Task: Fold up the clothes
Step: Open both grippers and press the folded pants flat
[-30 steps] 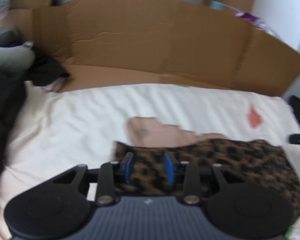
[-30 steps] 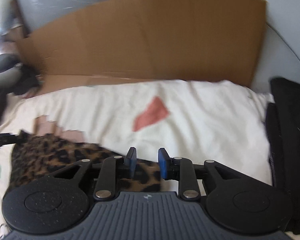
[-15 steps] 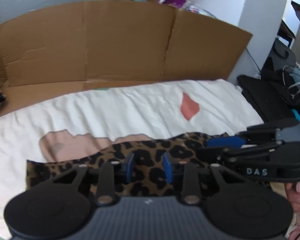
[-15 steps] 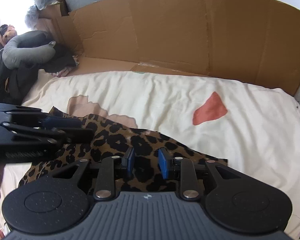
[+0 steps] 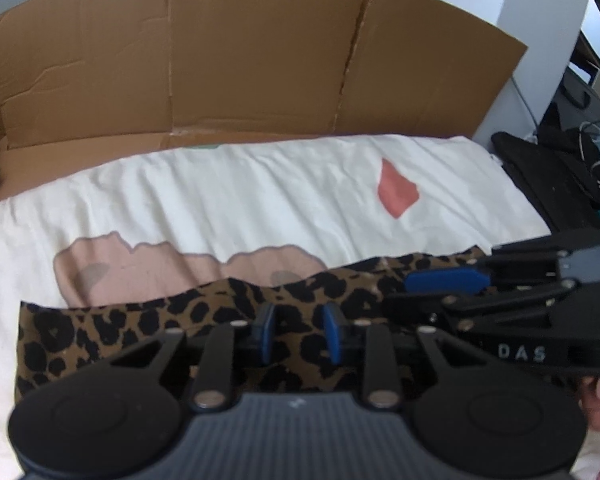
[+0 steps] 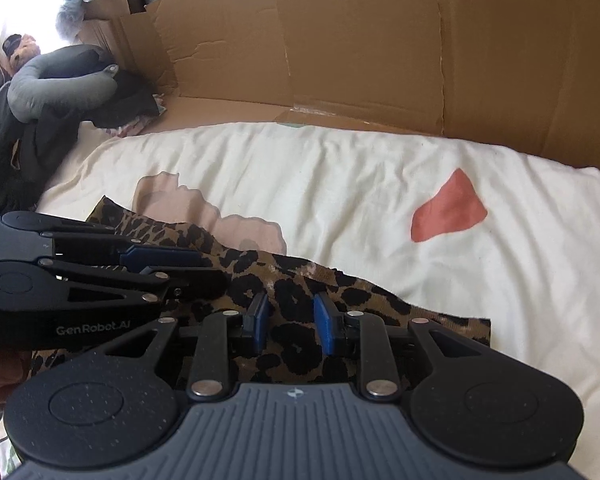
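Observation:
A leopard-print garment (image 5: 100, 332) lies as a flat strip across the near part of a cream sheet (image 5: 260, 184); it also shows in the right wrist view (image 6: 380, 300). My left gripper (image 5: 296, 336) is open and empty just above the cloth's middle. My right gripper (image 6: 288, 322) is open and empty above the same cloth, close beside the left one. Each gripper shows in the other's view, the right gripper (image 5: 448, 280) at the right and the left gripper (image 6: 160, 258) at the left.
An unfolded cardboard wall (image 5: 220, 52) stands along the far side of the sheet. Dark clothes and a grey neck pillow (image 6: 60, 84) lie at the far left. Black bags and cables (image 5: 572, 160) sit off the right edge. The sheet bears pink (image 5: 140, 268) and red (image 5: 396, 192) prints.
Both grippers swung inward toward the middle of the garment and now sit side by side. Their jaws stayed open.

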